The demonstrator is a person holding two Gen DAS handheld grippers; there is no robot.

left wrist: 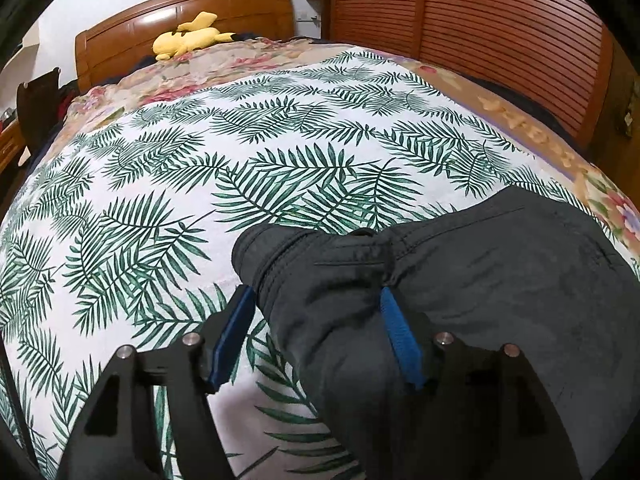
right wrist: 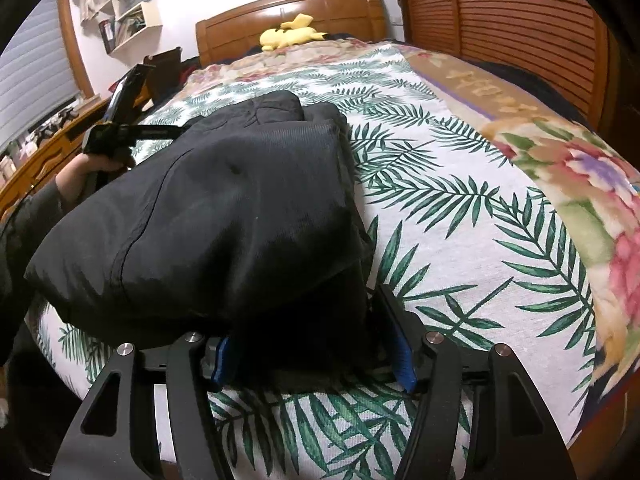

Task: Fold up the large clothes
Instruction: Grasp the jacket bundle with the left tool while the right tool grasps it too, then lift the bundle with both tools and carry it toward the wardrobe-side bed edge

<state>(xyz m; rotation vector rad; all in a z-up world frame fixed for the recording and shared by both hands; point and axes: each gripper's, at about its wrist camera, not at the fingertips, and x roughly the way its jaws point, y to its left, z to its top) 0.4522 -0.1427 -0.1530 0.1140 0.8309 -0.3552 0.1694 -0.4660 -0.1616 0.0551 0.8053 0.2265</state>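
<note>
Plainly, the folded black fabric garment point(right wrist: 224, 216) lay in a thick bundle on the white bedspread printed with green palm fronds point(left wrist: 168, 184), toward the bed's near edge, and every place below is told from that bundle.

To its left, seen by the right wrist camera, a person's hand point(right wrist: 94, 164) in a dark sleeve gripped the handle of the left tongs point(left wrist: 316, 300). Through that tool's own camera, the two blue-padded fingers point(left wrist: 234, 336) stood apart: one over the bedspread just left of the bundle's rolled corner, the other lying on the cloth's top. The corner sat loosely between them, unpinched.

At the bundle's near edge the right tongs point(right wrist: 314, 350) straddled the dark fabric, their blue pads partly buried in its shadow at either side. Whether those pads pressed the cloth or merely flanked it could not be told.

Beyond the bundle, far off at the polished wooden headboard point(left wrist: 208, 12), a yellow plush toy point(left wrist: 188, 36) lay on a floral blanket point(right wrist: 576, 184). That blanket also ran along the bundle's right, with slatted brown wooden doors point(left wrist: 480, 28) behind it.
</note>
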